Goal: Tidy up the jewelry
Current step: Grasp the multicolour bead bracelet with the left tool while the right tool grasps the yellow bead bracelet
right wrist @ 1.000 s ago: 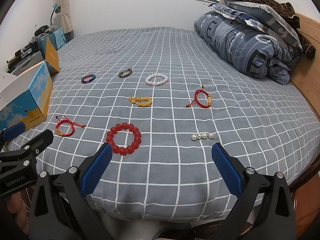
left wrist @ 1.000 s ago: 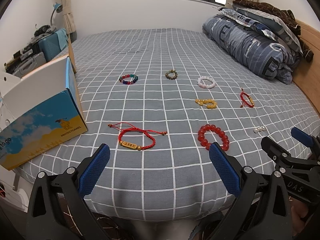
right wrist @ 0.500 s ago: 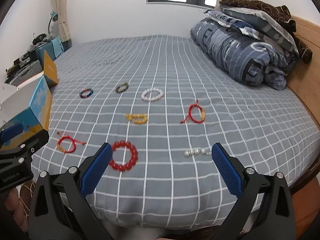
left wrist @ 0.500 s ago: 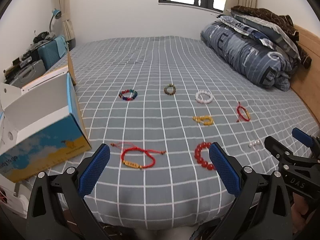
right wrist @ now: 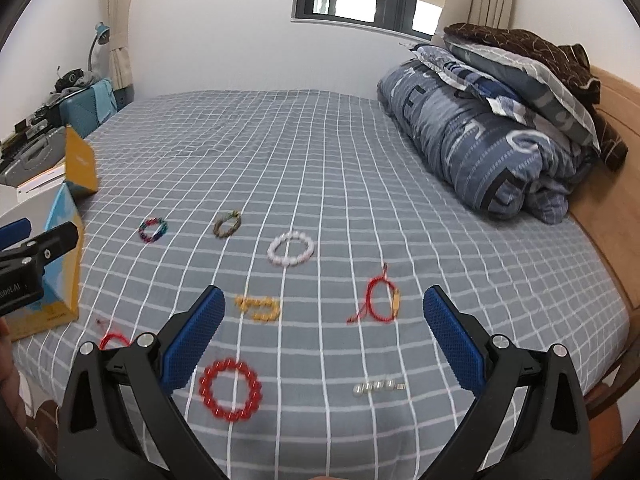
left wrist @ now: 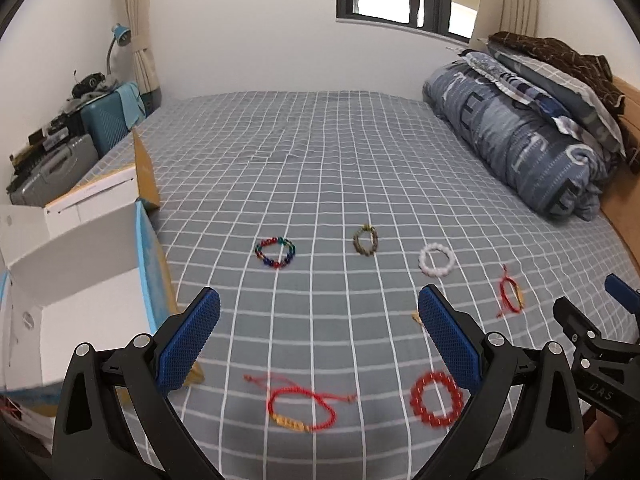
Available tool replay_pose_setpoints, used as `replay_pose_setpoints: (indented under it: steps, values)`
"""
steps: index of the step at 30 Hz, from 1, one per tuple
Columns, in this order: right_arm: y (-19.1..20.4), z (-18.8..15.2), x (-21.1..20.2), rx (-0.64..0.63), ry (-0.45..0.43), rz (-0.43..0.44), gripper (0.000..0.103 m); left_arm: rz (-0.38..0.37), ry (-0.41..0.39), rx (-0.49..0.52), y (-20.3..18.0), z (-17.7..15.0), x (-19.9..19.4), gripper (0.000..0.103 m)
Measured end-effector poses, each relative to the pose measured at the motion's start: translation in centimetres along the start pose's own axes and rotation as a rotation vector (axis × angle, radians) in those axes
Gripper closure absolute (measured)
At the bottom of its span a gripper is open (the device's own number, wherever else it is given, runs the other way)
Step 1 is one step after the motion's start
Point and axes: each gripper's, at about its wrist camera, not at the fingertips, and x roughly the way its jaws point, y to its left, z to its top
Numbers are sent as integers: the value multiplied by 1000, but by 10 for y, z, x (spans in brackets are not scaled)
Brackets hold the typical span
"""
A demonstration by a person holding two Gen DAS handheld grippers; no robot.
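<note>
**Blue pads spread above scattered bracelets**

Blue-padded fingers of the left gripper (left wrist: 318, 340) are gaping wide, holding nothing; below them a red cord bracelet (left wrist: 302, 408) is lying on the checked bedspread (left wrist: 320, 168). The right gripper (right wrist: 324, 344) is likewise hanging open, a red bead bracelet (right wrist: 230, 389) under its left finger, a pearl clip (right wrist: 378, 387) under its right. An open box (left wrist: 84, 264) is sitting beyond the left gripper's left finger.

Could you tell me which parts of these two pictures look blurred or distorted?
Left wrist view: the red cord bracelet and red bead bracelet near the bottom are smeared, while the white bead bracelet farther off is sharper. Right wrist view: the red bead bracelet and small pearl piece are soft. Both views bow the bedsheet grid lines outward with dark rounded corners.
</note>
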Motion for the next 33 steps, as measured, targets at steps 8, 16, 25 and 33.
replay_pose_setpoints:
  steps: [8,16,25,33]
  values:
    - [20,22,55,-19,86,23,7,39,42,-6,6,34,57,6]
    - [55,7,120,-72,217,110,8,69,160,-17,15,44,147,6]
    - [71,-14,180,-59,352,172,8,111,287,-5,32,32,234,6]
    - [73,-21,195,-47,391,177,8,117,334,-22,44,24,269,6]
